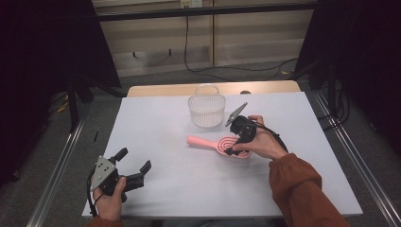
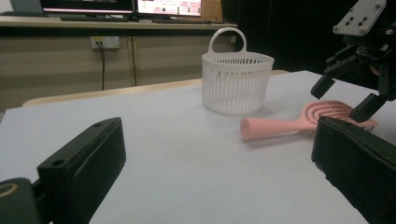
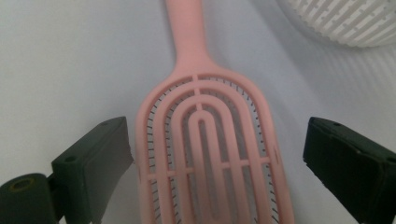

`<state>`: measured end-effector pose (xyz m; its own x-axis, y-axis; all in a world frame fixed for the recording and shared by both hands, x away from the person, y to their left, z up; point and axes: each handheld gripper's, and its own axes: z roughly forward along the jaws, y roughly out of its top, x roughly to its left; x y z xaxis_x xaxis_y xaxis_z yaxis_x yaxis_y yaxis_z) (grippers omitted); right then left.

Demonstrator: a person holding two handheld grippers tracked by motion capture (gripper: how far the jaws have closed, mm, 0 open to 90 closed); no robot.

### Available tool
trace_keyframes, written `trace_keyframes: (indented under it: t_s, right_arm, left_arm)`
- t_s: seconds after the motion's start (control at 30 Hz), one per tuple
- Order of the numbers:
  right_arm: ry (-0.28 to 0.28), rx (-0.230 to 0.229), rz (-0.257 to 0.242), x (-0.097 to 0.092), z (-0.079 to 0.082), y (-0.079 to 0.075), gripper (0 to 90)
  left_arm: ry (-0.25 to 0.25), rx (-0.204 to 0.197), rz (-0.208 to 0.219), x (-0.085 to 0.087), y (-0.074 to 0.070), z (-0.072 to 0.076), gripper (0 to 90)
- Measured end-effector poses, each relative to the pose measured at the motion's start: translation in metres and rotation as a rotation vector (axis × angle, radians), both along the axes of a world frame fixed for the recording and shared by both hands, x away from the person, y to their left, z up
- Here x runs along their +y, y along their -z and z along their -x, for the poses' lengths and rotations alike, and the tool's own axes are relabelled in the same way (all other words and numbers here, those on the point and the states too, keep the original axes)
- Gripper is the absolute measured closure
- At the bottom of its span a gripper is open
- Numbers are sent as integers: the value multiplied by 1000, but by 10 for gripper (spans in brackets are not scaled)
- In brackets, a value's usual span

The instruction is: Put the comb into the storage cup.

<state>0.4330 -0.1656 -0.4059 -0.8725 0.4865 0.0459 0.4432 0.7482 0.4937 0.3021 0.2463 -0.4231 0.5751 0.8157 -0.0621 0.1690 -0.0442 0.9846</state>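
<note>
Pink hairbrush (image 1: 218, 144) flat on the white table (image 1: 165, 127), handle toward the person's left, slotted oval head toward the right, just in front of a white slatted basket (image 1: 206, 111). Right gripper (image 1: 236, 144) lowered over the brush head, jaws spread wide on either side of it, gripping nothing. Seen from the right gripper view: head of the hairbrush (image 3: 210, 158) centred between the two black jaws, fine bristles visible through its curved slots, small gaps left on both sides. Left gripper (image 1: 135, 165) low near the table's front left corner, well apart from the brush, jaws parted and empty. Seen from the left gripper view: basket (image 2: 237, 81) upright with looped handle, monitors (image 2: 121, 7) on a desk behind.
</note>
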Motion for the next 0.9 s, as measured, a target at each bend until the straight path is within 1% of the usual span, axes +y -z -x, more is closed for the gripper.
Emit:
trace_keyframes:
  t_s: [0.1,0.17,0.27,0.3,0.33,0.4,0.47,0.67,0.7,0.73,0.77,0.8,0.83,0.87,0.9]
  right_arm:
    - [-19,-3,37,5,-2,1,67]
    - [-22,1,44,6,-3,2,64]
    - [-42,4,74,11,-4,6,65]
    - [-41,10,78,12,-3,7,68]
    - [-55,10,83,12,-4,8,71]
    - [-50,17,89,14,-4,9,75]
    - [-58,10,92,15,-4,10,83]
    - [-76,25,116,18,-4,13,103]
    - [-72,30,115,19,-4,14,114]
    - [-77,32,127,20,-4,15,124]
    - [-84,29,125,20,-5,15,134]
    - [-85,37,130,21,-5,15,154]
    - [-85,37,130,21,-5,15,154]
    - [-101,41,141,22,-6,16,176]
    - [-100,40,143,23,-6,15,180]
  left_arm:
    - [-3,-2,-5,0,0,0,32]
    - [-3,-5,-11,1,-1,0,32]
    - [-2,-6,-11,1,-1,0,32]
    - [-2,-6,-11,1,-1,0,32]
    - [-2,-5,-11,1,-1,0,32]
    - [-1,-6,-12,1,-1,0,32]
    - [-3,-6,-10,0,-1,0,32]
    - [-1,-5,-13,0,0,0,32]
    - [-1,-5,-13,0,-1,0,32]
    - [-2,-6,-11,0,-1,0,32]
    - [-2,-6,-13,1,-1,0,32]
    - [-3,-6,-11,1,-1,0,32]
    - [-5,-6,-8,1,-1,0,32]
    - [-6,-6,-11,1,-1,0,32]
    - [-5,-6,-11,1,-1,0,32]
